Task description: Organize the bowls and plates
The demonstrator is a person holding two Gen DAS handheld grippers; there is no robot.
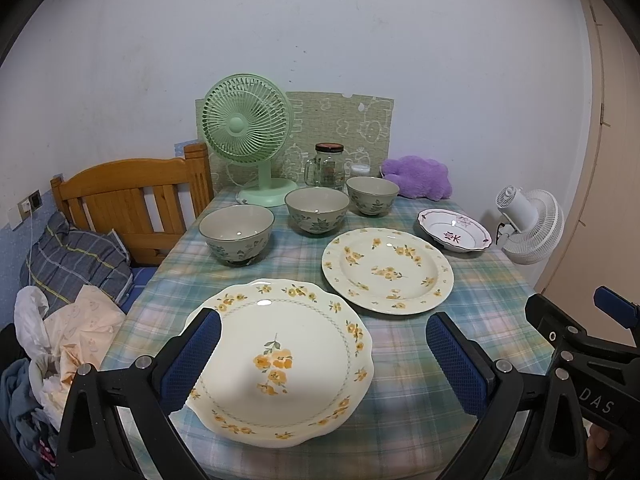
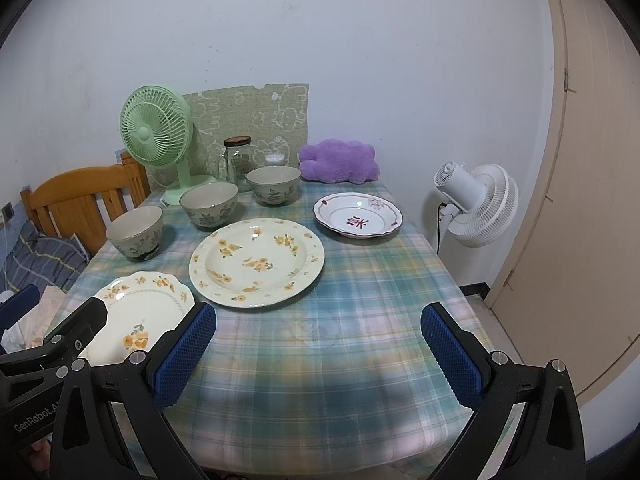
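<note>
A scalloped cream plate with yellow flowers (image 1: 280,356) (image 2: 136,312) lies at the table's near left. A round cream plate with yellow flowers (image 1: 387,270) (image 2: 256,262) lies behind it. A small white dish with purple marks (image 1: 454,230) (image 2: 357,215) sits at the right. Three grey-green bowls (image 1: 237,234) (image 1: 317,210) (image 1: 372,196) (image 2: 136,232) stand in a row at the back. My left gripper (image 1: 324,360) is open and empty above the scalloped plate. My right gripper (image 2: 318,354) is open and empty above the bare cloth.
A green fan (image 1: 248,132), a glass jar (image 1: 329,166) and a purple plush (image 1: 418,176) stand at the table's back. A white fan (image 2: 478,204) stands off the right edge. A wooden bed frame (image 1: 132,196) and bedding lie left. The checked cloth (image 2: 360,280) covers the table.
</note>
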